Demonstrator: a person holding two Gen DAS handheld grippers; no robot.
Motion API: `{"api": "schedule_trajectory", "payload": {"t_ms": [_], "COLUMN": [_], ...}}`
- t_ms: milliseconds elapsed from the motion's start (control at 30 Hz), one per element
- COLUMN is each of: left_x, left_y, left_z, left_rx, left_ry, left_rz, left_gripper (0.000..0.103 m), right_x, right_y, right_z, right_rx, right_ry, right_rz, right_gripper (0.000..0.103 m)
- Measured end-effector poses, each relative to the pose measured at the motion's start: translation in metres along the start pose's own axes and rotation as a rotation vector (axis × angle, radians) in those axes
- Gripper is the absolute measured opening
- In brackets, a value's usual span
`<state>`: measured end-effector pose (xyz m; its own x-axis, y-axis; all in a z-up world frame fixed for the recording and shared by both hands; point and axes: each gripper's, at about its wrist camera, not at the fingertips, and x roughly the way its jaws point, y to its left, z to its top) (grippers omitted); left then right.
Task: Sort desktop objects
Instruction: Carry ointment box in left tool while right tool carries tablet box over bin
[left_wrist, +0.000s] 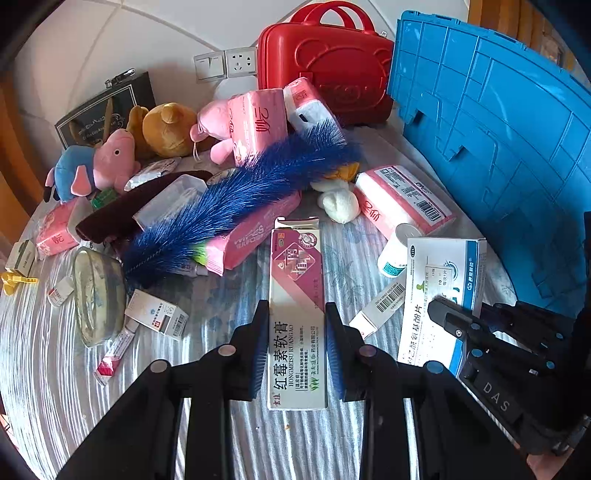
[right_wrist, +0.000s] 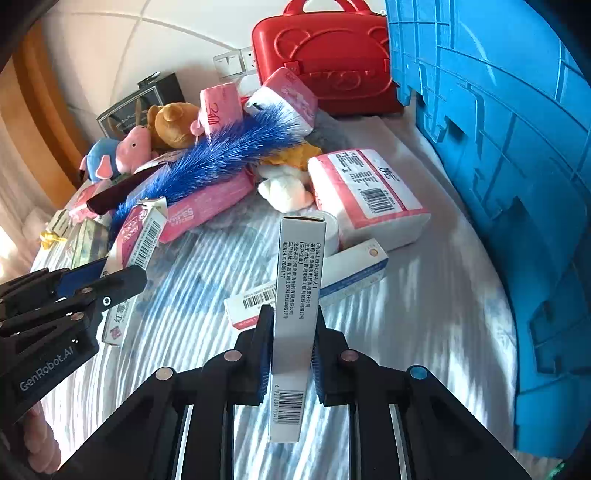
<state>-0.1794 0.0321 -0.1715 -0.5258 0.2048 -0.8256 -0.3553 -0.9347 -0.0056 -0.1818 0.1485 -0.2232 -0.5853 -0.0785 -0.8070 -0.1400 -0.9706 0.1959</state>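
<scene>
A big blue crate (right_wrist: 498, 155) stood on its side along the right of the bed cover (right_wrist: 424, 314), and a red case (right_wrist: 328, 55) stood behind against the wall. In the middle lay a crowded heap: pink tissue packs (right_wrist: 365, 192), plush toys (left_wrist: 110, 162) and a long blue feather duster (left_wrist: 236, 199) lying across them. In front of the heap the cover was more free, with only some small medicine boxes (right_wrist: 351, 269). The left gripper (left_wrist: 297, 343) was closed on a pink ointment box (left_wrist: 297, 295), held above the cover. The right gripper (right_wrist: 290, 354) was closed on a white medicine box (right_wrist: 295, 295), also lifted, just beside the left one.
</scene>
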Motion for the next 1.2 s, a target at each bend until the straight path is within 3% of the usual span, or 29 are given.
{"api": "schedule_trajectory", "payload": {"t_ms": [300,700,1033,1200], "left_x": [-0.032,-0.138,-0.202,-0.203], "left_y": [-0.01,-0.047,-0.139,-0.203], "left_z": [0.011,0.064,0.136,0.184], "left_rx": [0.008,0.057,0.138,0.165], "left_ry": [-0.075,-0.375,-0.527,-0.482], "left_rz": [-0.009,-0.006,-0.066,-0.129], "left_gripper": [0.028,0.028,0.028,0.028], "right_x": [-0.039,-0.188,-0.331,-0.381], "right_y": [0.011,0.02,-0.037,-0.089], "right_z": [0.011,0.071,0.114,0.147], "right_rx": [-0.033,-0.083,-0.041,-0.044], "right_ry": [-0.09,-0.435,-0.624,-0.664], "right_rz": [0.01,-0.056,-0.115,-0.247], "right_gripper": [0.017,0.017,0.017,0.017]}}
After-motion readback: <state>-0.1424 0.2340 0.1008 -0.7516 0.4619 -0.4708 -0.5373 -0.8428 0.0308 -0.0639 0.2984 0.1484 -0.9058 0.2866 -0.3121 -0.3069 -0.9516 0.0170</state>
